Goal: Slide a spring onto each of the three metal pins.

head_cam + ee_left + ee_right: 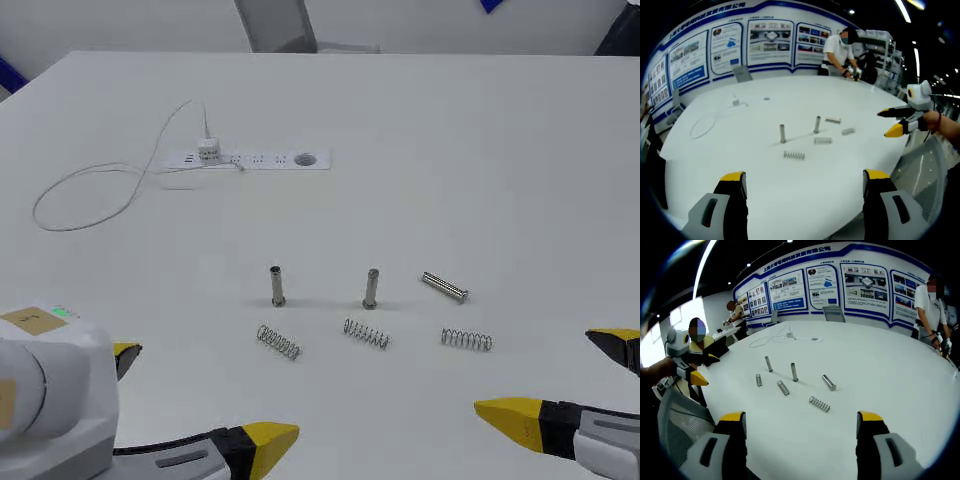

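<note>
White counter [500,150]. Left pin [277,286] and middle pin [371,288] stood upright; third pin [444,287] lay on its side to their right. Left spring [278,341], middle spring [366,333] and right spring [467,340] lay flat, one just in front of each pin. Left gripper [197,400] and right gripper [555,378] sat at the near edge, apart from the parts, fingers spread wide, empty. Power strip [250,159] lay farther back.

The left gripper [198,396] sits at the near left, its yellow-tipped jaws spread wide and pointing toward the far side. The right gripper [560,378] mirrors it at the near right, jaws equally parted. The right hand [941,123] and the left hand [657,371] grasp them from behind.
</note>
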The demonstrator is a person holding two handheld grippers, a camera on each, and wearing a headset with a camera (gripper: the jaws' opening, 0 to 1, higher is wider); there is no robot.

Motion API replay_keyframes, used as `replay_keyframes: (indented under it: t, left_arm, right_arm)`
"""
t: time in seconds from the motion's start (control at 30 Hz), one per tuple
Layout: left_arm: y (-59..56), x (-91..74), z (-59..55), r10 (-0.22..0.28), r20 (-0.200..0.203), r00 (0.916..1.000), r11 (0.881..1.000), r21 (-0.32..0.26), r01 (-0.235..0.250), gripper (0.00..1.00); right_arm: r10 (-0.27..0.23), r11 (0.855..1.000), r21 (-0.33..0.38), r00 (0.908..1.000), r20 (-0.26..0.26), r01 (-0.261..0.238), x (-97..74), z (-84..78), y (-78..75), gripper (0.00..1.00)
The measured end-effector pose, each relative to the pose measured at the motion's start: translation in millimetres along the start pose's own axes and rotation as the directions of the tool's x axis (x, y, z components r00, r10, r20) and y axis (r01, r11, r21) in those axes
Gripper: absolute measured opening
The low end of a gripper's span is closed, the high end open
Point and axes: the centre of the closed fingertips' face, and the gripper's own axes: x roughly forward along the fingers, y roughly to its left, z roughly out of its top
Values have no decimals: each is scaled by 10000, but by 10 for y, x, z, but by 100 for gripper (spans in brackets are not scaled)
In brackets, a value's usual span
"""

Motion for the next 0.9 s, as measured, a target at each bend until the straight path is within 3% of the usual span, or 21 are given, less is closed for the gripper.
replay_keyframes:
  t: [0.9]
  left_arm:
    - [13, 31, 20, -4, 59, 10000, 10000, 13, 4, 99]
  right_arm:
    - [45, 9998, -198, 9998, -170, -49, 55, 24, -79, 89]
